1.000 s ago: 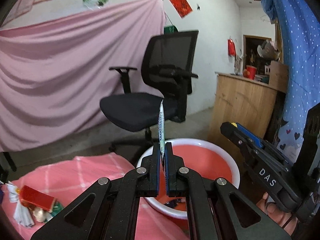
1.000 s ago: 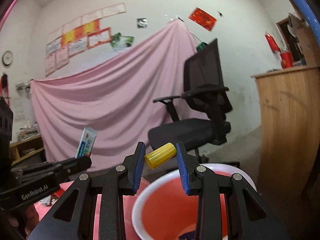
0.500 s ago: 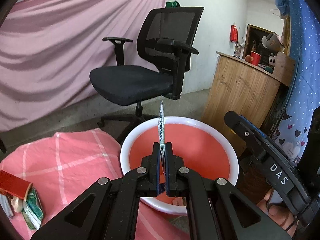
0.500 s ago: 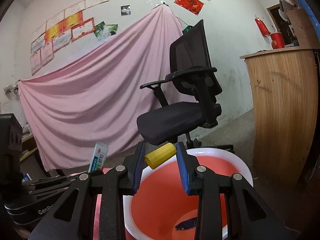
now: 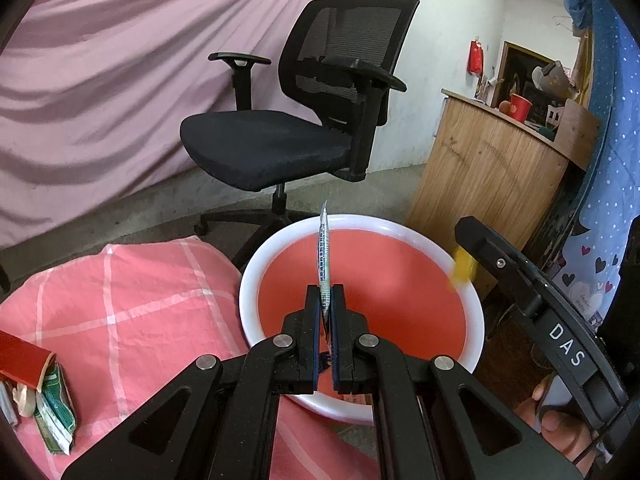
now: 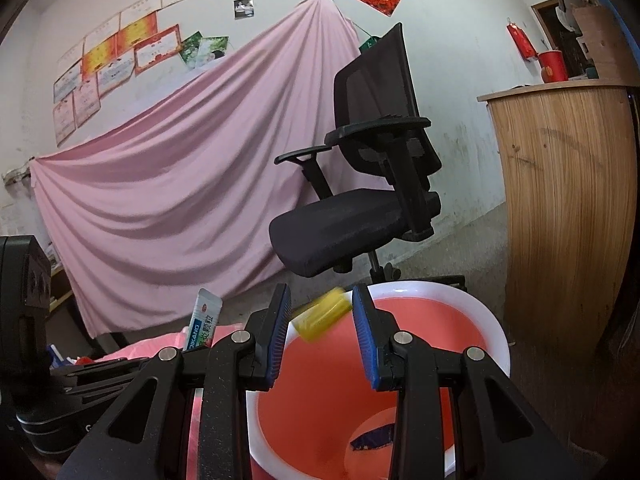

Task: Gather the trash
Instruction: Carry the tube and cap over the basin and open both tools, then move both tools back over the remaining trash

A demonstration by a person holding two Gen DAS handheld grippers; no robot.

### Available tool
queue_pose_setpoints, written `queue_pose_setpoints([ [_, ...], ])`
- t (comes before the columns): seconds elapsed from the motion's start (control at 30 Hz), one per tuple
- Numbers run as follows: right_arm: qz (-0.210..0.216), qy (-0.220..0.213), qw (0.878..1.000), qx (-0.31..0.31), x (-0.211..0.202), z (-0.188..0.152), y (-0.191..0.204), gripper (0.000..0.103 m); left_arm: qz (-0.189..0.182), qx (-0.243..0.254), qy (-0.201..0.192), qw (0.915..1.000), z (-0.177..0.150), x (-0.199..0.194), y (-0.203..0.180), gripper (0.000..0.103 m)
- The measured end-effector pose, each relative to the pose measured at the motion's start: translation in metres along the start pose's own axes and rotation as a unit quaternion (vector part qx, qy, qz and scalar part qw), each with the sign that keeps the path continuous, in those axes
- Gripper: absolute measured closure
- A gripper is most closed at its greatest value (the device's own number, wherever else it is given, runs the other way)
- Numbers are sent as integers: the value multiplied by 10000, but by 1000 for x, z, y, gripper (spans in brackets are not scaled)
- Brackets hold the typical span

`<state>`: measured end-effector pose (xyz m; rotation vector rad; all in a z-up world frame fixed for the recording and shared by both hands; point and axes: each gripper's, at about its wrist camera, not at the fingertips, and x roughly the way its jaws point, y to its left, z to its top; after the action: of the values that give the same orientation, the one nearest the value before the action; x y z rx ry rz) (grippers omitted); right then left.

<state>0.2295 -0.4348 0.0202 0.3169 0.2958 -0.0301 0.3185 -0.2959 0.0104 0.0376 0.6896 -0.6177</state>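
Left hand-held gripper clamps a thin sachet upright over the basin. Right hand-held gripper: yellow cylinder blurred between its pads; grip unclear.

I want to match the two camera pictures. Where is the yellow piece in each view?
Left wrist view: the yellow piece is at the right, blurred, over the basin rim, at the tip of the right gripper.
Right wrist view: the piece is low in the middle, blurred, between the right gripper's fingers.
Shared landmark: the black chair behind the basin.
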Motion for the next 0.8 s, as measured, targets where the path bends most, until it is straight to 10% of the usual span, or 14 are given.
queue_pose_setpoints([
  [0.67,-4,42,10000,-13,2,0,0,64,189,-424,-104,9989,-1,-19,25,98],
  [0.8,94,-61,9999,-91,-1,2,12,62,329,-534,-325,9975,1,-39,37,80],
])
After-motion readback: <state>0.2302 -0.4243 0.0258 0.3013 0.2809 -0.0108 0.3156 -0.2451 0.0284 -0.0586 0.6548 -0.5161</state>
